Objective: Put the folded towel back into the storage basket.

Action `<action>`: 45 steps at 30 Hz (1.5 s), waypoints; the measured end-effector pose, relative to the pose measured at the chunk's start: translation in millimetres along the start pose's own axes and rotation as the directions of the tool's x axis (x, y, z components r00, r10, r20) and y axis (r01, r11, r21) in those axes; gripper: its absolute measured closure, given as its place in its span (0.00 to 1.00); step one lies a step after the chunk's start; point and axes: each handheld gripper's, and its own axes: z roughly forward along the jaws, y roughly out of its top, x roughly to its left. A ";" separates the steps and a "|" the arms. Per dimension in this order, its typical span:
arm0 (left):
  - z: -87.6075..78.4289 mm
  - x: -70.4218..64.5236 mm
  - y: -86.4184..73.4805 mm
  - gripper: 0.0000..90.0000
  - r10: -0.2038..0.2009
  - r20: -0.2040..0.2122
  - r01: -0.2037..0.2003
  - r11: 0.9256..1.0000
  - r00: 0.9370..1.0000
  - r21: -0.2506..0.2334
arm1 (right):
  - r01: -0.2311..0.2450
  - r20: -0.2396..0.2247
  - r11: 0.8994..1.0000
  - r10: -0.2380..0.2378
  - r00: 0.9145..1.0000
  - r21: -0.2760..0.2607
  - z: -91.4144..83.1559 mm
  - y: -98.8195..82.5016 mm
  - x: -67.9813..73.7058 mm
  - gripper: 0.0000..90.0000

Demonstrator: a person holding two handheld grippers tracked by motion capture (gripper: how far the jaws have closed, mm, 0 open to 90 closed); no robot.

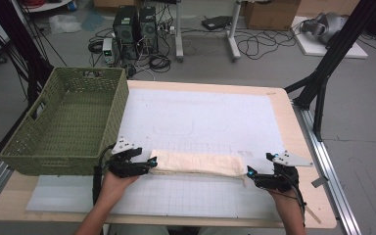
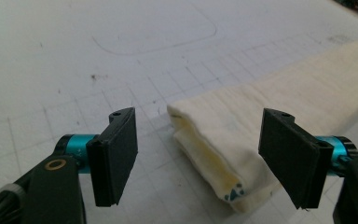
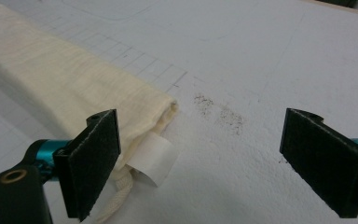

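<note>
Cloth point(image 1: 196, 164), folded into a long cream strip, lies on the white mat point(image 1: 205, 117) near the worktop's point(image 1: 298, 122) front edge. Left claw point(image 2: 205, 156) gapes around one end without pressing; right claw point(image 3: 223, 163) stands wide beside the other. Green basket point(image 1: 63, 122) sits just behind the left hand point(image 1: 115, 183).

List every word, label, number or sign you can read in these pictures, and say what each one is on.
No text can be read.
White tag at the end of the folded cream cloth: blank on the side shown.
Small dark printed mark on the cloth's other end: a sign, too small to read.
White mat: only grid lines and outlines, no writing.
</note>
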 end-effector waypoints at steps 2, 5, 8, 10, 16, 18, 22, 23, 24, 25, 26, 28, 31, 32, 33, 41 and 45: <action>2.4 -0.2 -1.6 0.34 -0.002 0.002 0.002 1.000 1.000 0.025 | -0.006 -0.003 1.000 0.006 1.000 0.001 0.7 -0.6 -0.5 0.13; 5.5 -2.6 -3.2 0.37 0.033 -0.014 -0.032 0.998 0.999 0.062 | -0.013 -0.009 1.000 0.013 1.000 -0.001 0.7 -0.9 -1.0 0.13; 9.5 -7.5 -5.9 0.43 0.074 -0.022 -0.071 0.993 0.997 0.099 | -0.004 -0.023 1.000 0.004 1.000 0.006 2.6 -2.2 -1.2 0.13; 9.8 -10.6 -5.1 0.44 0.096 -0.032 -0.092 0.990 0.995 0.108 | 0.000 -0.030 1.000 0.000 1.000 0.017 3.5 -2.3 -0.3 0.13; 9.9 -15.9 -5.4 0.62 0.133 -0.005 -0.132 0.984 0.991 0.121 | -0.008 -0.036 1.000 0.009 0.999 0.022 6.1 -0.9 3.8 0.15; 10.2 -17.2 -6.0 0.69 0.134 0.008 -0.134 0.984 0.991 0.118 | -0.012 -0.036 1.000 0.013 0.999 0.025 7.6 0.2 5.0 0.15; 11.2 -18.0 -7.1 0.82 0.107 0.039 -0.110 0.988 0.993 0.107 | -0.040 -0.024 0.999 0.040 0.999 0.037 10.2 2.2 7.2 0.15; 11.4 -18.2 -7.4 0.87 0.107 0.047 -0.111 0.988 0.993 0.106 | -0.052 -0.018 0.998 0.052 0.998 0.041 11.1 2.6 7.8 0.15; 11.4 -18.7 -7.3 0.89 0.104 0.050 -0.109 0.988 0.993 0.107 | -0.064 -0.022 0.997 0.065 0.998 0.047 12.3 2.8 8.2 0.15; 11.4 -18.3 -7.3 0.90 0.102 0.052 -0.107 0.989 0.993 0.105 | -0.076 -0.034 0.996 0.078 0.996 0.055 14.5 3.2 9.4 0.15; 11.2 -17.6 -7.5 0.90 0.097 0.053 -0.102 0.989 0.994 0.106 | -0.079 -0.043 0.995 0.082 0.996 0.067 16.5 3.3 11.3 0.15; 11.1 -17.0 -7.7 0.91 0.084 0.055 -0.089 0.990 0.995 0.105 | -0.068 -0.051 0.993 0.073 0.996 0.098 21.2 3.0 16.1 0.16; 11.0 -17.6 -7.7 0.91 0.087 0.052 -0.092 0.990 0.995 0.104 | -0.041 -0.057 0.987 0.050 0.997 0.153 28.3 2.2 22.7 0.26; 11.0 -17.5 -7.8 0.91 0.084 0.052 -0.090 0.991 0.995 0.104 | -0.037 -0.058 0.987 0.046 0.997 0.157 29.3 1.8 23.7 0.28; 10.9 -17.2 -7.8 0.91 0.087 0.054 -0.092 0.990 0.995 0.105 | -0.026 -0.059 0.985 0.036 0.998 0.168 30.4 0.9 25.6 0.35; 11.2 -17.6 -7.8 0.90 0.091 0.052 -0.096 0.990 0.995 0.102 | -0.006 -0.098 0.979 0.027 0.995 0.203 31.8 -2.3 28.5 0.61; 11.0 -18.8 -7.9 0.90 0.099 0.045 -0.103 0.989 0.994 0.102 | 0.013 -0.123 0.982 0.010 0.992 0.190 31.2 -4.2 30.4 0.70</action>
